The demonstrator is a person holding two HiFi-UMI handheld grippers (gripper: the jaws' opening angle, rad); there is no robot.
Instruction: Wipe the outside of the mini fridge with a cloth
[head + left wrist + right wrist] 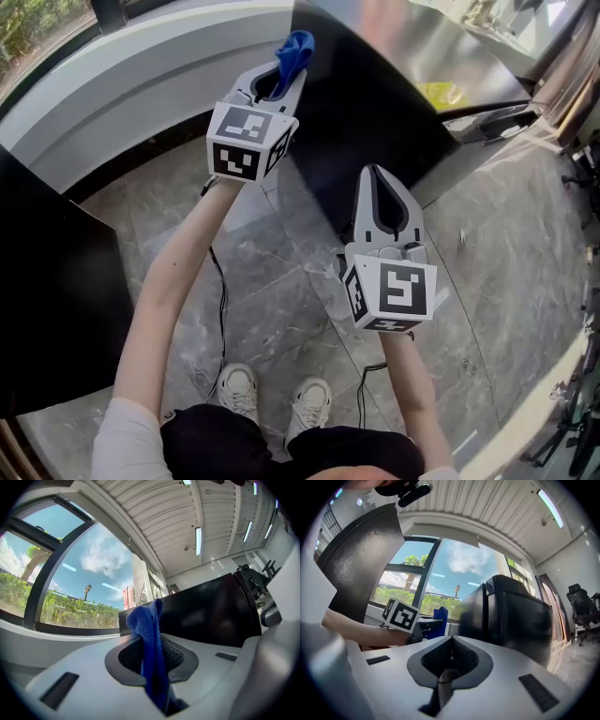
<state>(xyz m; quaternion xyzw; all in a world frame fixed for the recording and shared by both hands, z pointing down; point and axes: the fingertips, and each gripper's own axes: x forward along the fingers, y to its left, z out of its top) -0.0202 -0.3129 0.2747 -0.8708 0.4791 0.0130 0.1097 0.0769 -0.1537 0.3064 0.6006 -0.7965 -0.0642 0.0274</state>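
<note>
left gripper [281,77]: held in the person's left hand, raised at the upper left corner of the mini fridge [375,122]; jaws clamped on a blue cloth [151,653], which hangs down between the pads and bunches up past the tips. cloth: its free end lies just at the fridge's left edge; contact with the surface cannot be told. mini fridge: black glossy box standing on a grey marbled tile floor [281,291], reflective top with a yellow sticker [441,94], set beside a white curved window ledge [141,75]. right gripper [381,173]: lower and nearer the person, tips pointed at the fridge's dark side face; jaws together, nothing between them, touch with the fridge not clear. marker cubes: one on each gripper, left [246,141], right [394,291]. dark panel [47,281]: stands at the person's left. cables [220,300]: black, trailing from both grippers towards the floor. white shoes [239,389]: on the tiles below. window [70,583]: sky, clouds and green hedge beyond the ledge.
</note>
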